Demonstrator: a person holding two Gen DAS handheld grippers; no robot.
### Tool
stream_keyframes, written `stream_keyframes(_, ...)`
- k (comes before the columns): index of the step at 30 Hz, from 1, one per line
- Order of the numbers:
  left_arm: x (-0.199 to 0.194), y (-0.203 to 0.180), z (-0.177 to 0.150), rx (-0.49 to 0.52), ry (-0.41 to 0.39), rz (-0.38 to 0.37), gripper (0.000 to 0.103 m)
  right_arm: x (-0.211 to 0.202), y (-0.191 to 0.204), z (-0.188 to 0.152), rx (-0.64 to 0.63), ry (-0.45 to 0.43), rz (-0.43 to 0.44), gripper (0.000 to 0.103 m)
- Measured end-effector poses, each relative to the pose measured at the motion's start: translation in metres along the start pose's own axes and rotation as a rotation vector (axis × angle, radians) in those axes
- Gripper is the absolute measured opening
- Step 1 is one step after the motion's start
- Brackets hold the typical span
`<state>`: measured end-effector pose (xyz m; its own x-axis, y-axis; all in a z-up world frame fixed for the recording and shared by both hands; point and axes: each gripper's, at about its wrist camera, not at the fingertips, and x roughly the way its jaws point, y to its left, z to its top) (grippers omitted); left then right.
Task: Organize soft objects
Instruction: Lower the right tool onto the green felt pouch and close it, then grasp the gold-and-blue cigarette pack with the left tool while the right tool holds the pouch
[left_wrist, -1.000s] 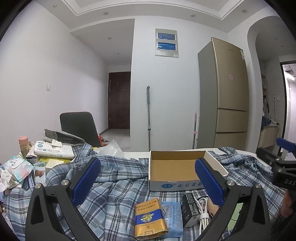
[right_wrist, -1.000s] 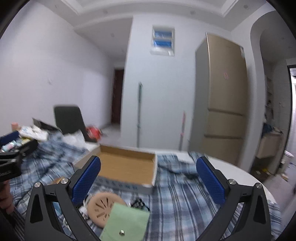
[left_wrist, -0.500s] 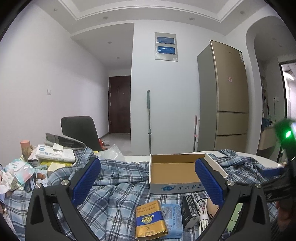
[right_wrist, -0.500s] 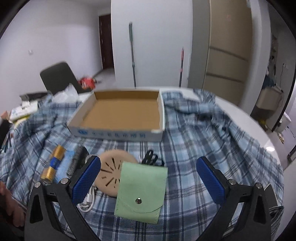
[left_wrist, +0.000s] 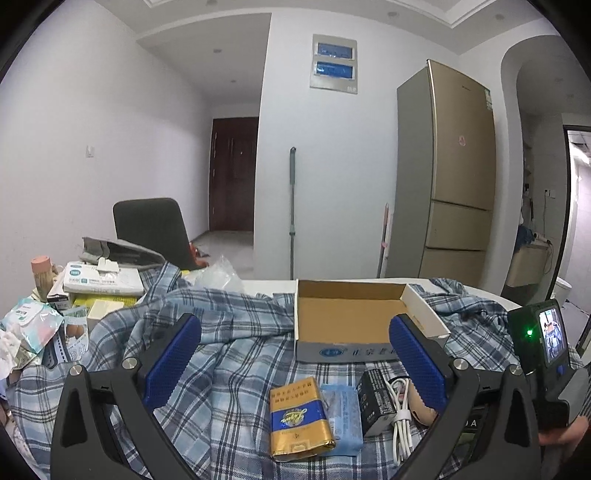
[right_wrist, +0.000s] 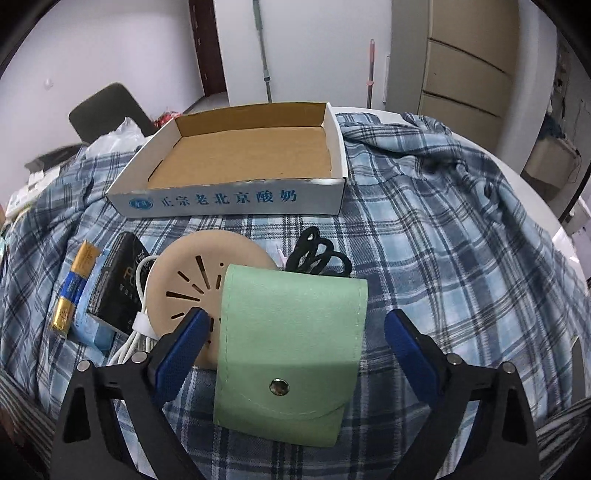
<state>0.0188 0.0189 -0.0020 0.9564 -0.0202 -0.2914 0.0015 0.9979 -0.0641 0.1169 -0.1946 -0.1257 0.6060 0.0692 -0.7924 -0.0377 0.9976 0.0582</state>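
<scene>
A light green snap pouch (right_wrist: 291, 343) lies flat on the blue plaid cloth (right_wrist: 443, 240). My right gripper (right_wrist: 295, 314) points down over the pouch, which sits between its closing jaws; the blue pads do not press on it. Under the pouch's left edge lies a beige round slotted disc (right_wrist: 207, 266), and black hair ties (right_wrist: 317, 254) lie just behind it. An open cardboard box (right_wrist: 236, 199) stands empty further back. My left gripper (left_wrist: 293, 321) hovers open and holds nothing, facing the same box (left_wrist: 332, 350).
A gold and blue pack (left_wrist: 297, 417), a blue tissue pack (left_wrist: 341, 417), a black box (left_wrist: 373, 398) and a coiled white cable (left_wrist: 400, 413) lie left of the disc. Packets and boxes clutter the table's far left (left_wrist: 99, 284). A black chair (left_wrist: 151, 225) stands behind.
My right gripper has tipped downward and sunk toward the table, so the green pouch now lies between its jaws. The left gripper has hardly moved.
</scene>
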Motion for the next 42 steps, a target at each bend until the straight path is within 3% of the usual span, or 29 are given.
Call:
stream_keyframes(4,0.007,0.005,-0.001,-0.026,0.032,0.009,0.103,0.000,-0.005,0.000,0.029,0.001,0.024,0.093)
stream_keyframes(6,0.007,0.009,-0.001,-0.042,0.030,0.030,0.103,0.002,-0.007,0.000,0.041,0.010,0.053,0.083)
stream_keyframes(8,0.007,0.015,-0.001,-0.064,0.025,0.105,0.103,0.001,-0.003,0.000,0.033,0.009,0.073,0.067)
stream_keyframes(10,0.012,0.023,-0.001,-0.083,0.050,0.162,0.103,-0.005,0.002,-0.001,0.012,-0.019,0.062,0.067)
stream_keyframes(15,0.037,0.047,-0.006,-0.184,0.209,0.141,0.103,-0.026,-0.001,0.000,0.019,-0.129,0.062,0.067)
stream_keyframes(17,0.046,0.052,-0.011,-0.212,0.267,0.121,0.102,-0.034,-0.001,0.000,0.022,-0.170,0.075,0.067)
stream_keyframes(22,0.064,0.057,-0.023,-0.285,0.383,0.000,0.089,-0.043,0.004,0.001,-0.005,-0.211,0.089,0.067)
stream_keyframes(24,0.070,0.054,-0.027,-0.300,0.422,-0.062,0.078,-0.045,0.010,0.000,-0.030,-0.219,0.092,0.067)
stream_keyframes(26,0.077,0.051,-0.032,-0.304,0.469,-0.105,0.076,-0.046,0.013,-0.002,-0.056,-0.224,0.103,0.067)
stream_keyframes(29,0.083,0.049,-0.037,-0.312,0.493,-0.084,0.076,-0.045,0.018,-0.003,-0.081,-0.223,0.110,0.067)
stream_keyframes(32,0.089,0.051,-0.040,-0.337,0.523,-0.118,0.075,-0.044,0.018,-0.003,-0.084,-0.216,0.117,0.067)
stream_keyframes(35,0.093,0.050,-0.043,-0.347,0.556,-0.156,0.062,-0.045,0.017,-0.004,-0.077,-0.221,0.119,0.067)
stream_keyframes(42,0.105,0.053,-0.055,-0.393,0.628,-0.182,0.055,-0.047,0.019,-0.006,-0.093,-0.231,0.125,0.067)
